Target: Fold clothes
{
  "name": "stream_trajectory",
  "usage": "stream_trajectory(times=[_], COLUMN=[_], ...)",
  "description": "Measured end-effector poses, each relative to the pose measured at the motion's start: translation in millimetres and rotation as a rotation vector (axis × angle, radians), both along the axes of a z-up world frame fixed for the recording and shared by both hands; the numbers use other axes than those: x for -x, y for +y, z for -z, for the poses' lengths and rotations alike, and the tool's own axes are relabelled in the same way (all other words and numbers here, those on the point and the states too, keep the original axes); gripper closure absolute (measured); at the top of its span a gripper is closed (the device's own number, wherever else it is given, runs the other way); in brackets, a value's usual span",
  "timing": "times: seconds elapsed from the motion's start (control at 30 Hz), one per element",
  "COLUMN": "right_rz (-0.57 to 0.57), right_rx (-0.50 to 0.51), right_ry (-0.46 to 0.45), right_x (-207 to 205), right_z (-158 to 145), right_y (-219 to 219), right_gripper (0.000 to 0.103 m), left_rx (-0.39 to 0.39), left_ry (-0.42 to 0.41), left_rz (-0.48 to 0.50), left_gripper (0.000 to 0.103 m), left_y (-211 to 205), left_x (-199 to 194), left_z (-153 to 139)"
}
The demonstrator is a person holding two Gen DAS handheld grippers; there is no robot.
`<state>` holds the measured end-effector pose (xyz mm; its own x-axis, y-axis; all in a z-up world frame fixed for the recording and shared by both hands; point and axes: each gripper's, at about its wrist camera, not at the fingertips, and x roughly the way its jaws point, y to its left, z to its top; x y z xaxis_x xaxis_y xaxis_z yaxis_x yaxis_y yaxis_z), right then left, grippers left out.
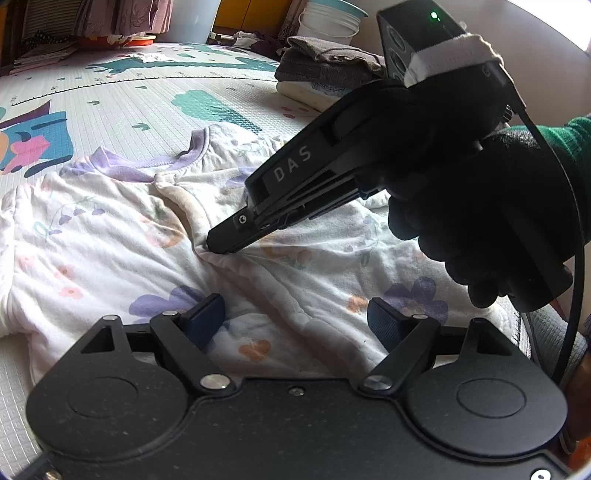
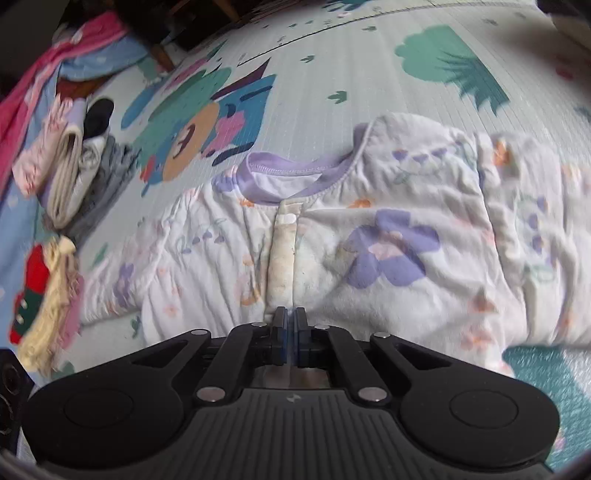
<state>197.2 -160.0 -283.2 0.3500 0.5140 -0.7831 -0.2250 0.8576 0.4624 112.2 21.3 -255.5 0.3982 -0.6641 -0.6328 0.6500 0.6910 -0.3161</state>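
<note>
A white garment [image 1: 110, 251] with purple and orange flowers and a lilac collar [image 2: 295, 173] lies spread on the patterned play mat [image 1: 147, 99], its front placket [image 2: 282, 258] facing up. My right gripper [image 1: 218, 251], held by a black-gloved hand [image 1: 480, 221], is shut on the fabric at the lower end of the placket, and creases fan out from the pinch. In the right wrist view its jaws [image 2: 291, 319] are pressed together on the cloth. My left gripper [image 1: 295, 314] hovers open over the garment's lower part, with nothing gripped.
A stack of folded grey and white clothes [image 1: 325, 66] sits at the mat's far right, with a white bucket [image 1: 328, 22] behind it. Folded items [image 2: 81, 173], pink and blue cloth [image 2: 44, 74] and a red-and-yellow piece [image 2: 40, 295] lie left of the garment.
</note>
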Motion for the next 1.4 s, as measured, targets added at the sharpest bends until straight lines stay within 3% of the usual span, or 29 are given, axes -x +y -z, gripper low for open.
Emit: stream_trajectory(times=[0.17, 0.67, 0.8, 0.97, 1.03, 1.07, 1.1, 1.17, 1.3, 1.4], right_rz=[-0.049, -0.348, -0.376, -0.389, -0.389, -0.388, -0.395, -0.419, -0.512, -0.562], right_rx=[0.076, 0.434, 0.459, 0.52, 0.46, 0.427, 0.349, 0.307, 0.488, 0.559], right_ry=[0.008, 0.077, 0.107, 0.046, 0.069, 0.083, 0.084, 0.021, -0.047, -0.059], right_x=[-5.3, -30.3, -34.9, -21.7, -25.1, -27.2, -28.7, -31.6, -51.3, -68.5], right_z=[-5.2, -19.3, -19.5, -22.8, -30.4, -34.4, -42.9, -62.8, -75.2, -77.4], right_y=[11.5, 74.1, 78.8, 88.1, 76.7, 70.4, 58.5, 37.8, 0.8, -21.9], right_gripper=[0.102, 0.098, 0.099, 0.098, 0.099, 0.098, 0.083, 0.063, 0.063, 0.063], left_rx=[-0.002, -0.013, -0.011, -0.011, 0.007, 0.015, 0.019, 0.035, 0.018, 0.007], left_ry=[0.0, -0.001, 0.003, 0.009, 0.024, 0.026, 0.025, 0.021, 0.006, 0.02], left_rz=[0.002, 0.014, 0.012, 0.008, -0.007, -0.024, -0.043, -0.077, -0.165, -0.2], left_gripper=[0.019, 0.012, 0.012, 0.012, 0.012, 0.012, 0.012, 0.012, 0.015, 0.026], left_y=[-0.9, -6.1, -4.6, -2.6, 5.5, 12.1, 19.7, 38.1, 70.4, 92.5], left_x=[0.0, 1.1, 1.0, 2.0, 5.6, 8.7, 12.8, 19.6, 19.6, 20.4], left_z=[-1.0, -1.6, -2.4, -4.9, -9.1, -11.1, -13.9, -18.5, -22.0, -23.7])
